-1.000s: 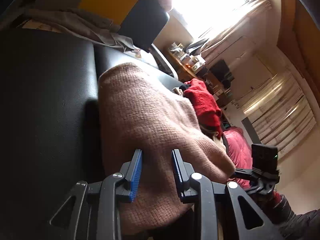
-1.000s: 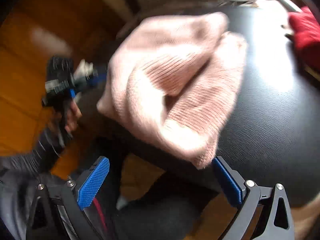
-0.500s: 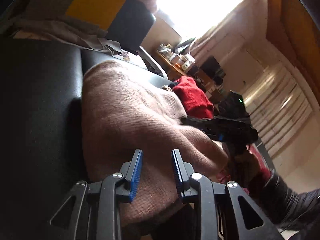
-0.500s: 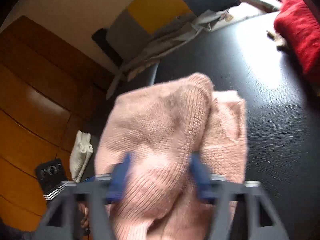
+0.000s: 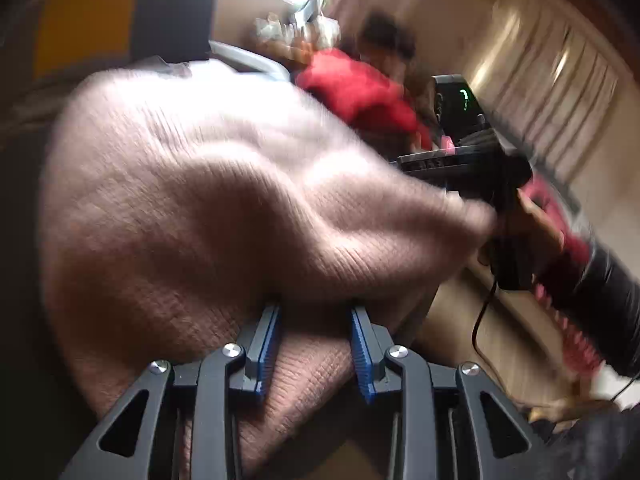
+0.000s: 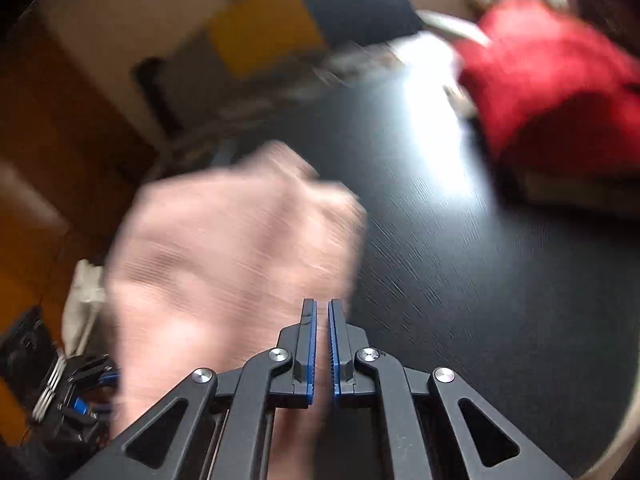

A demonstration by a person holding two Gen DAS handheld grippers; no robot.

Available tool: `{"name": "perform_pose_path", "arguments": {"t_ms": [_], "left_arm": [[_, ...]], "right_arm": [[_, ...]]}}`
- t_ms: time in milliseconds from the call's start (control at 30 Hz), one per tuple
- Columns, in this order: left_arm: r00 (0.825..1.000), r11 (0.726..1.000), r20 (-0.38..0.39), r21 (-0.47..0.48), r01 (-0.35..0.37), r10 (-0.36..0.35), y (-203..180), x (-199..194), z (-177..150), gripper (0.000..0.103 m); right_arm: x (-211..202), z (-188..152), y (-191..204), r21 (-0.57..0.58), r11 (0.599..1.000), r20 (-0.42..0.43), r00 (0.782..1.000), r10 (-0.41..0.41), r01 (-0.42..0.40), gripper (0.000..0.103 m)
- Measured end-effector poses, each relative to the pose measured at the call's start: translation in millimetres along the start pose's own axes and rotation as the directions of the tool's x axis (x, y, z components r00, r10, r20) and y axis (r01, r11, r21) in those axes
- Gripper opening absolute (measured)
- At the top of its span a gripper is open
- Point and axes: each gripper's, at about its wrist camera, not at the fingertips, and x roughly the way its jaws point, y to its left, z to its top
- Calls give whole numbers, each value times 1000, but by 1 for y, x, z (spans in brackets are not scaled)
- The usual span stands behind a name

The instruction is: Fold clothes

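A pink knit sweater (image 5: 200, 200) fills the left wrist view, bunched and stretched out to the right. A thick fold of it sits between the blue pads of my left gripper (image 5: 315, 312), whose jaws are opening slightly while the pads still touch the knit. In the right wrist view the sweater (image 6: 224, 260) is blurred, over the edge of the black table (image 6: 460, 280). My right gripper (image 6: 322, 304) is shut on a thin edge of it. The left wrist view shows a person's hand (image 5: 536, 220) with that gripper at the sweater's right corner.
A red garment (image 6: 552, 88) lies at the far right of the table, also seen as a red garment (image 5: 356, 84) behind the sweater. A yellow and dark chair back (image 6: 264, 28) stands beyond the table. A white cloth (image 6: 82, 300) lies on the floor to the left.
My right gripper went from wide open to shut on the sweater's edge. Both hands have swung sideways, and the sweater now stretches between them. The left gripper kept the fold.
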Motion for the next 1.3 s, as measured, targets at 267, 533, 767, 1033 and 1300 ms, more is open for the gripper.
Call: {"name": "perform_pose_path", "arguments": {"t_ms": [267,533,767,1033,1300], "left_arm": [[994,995,104,-83,52,-43,13,-29,18,32],[981,983,188,-185,-18,54,46,-54,31,33],[975,994,211,-90,-56,74,29,-62,40,35],[992,997,113,-70,-44,51,27,-11,28,36],[991,994,131,-107,-1,15,34,-15,26,36]], "right_arm": [[-49,-10,-16,62,946,102,945,310,-317,11],[-41,-15,43,-44,903,-136,898,419,-428,96],[-47,-15,53,-99,931,-127,932,339,-352,9],[-28,-51,-17,99,935,-83,934,349,-340,12],[-73,9,-28,13,936,64,934,351,-352,72]]}}
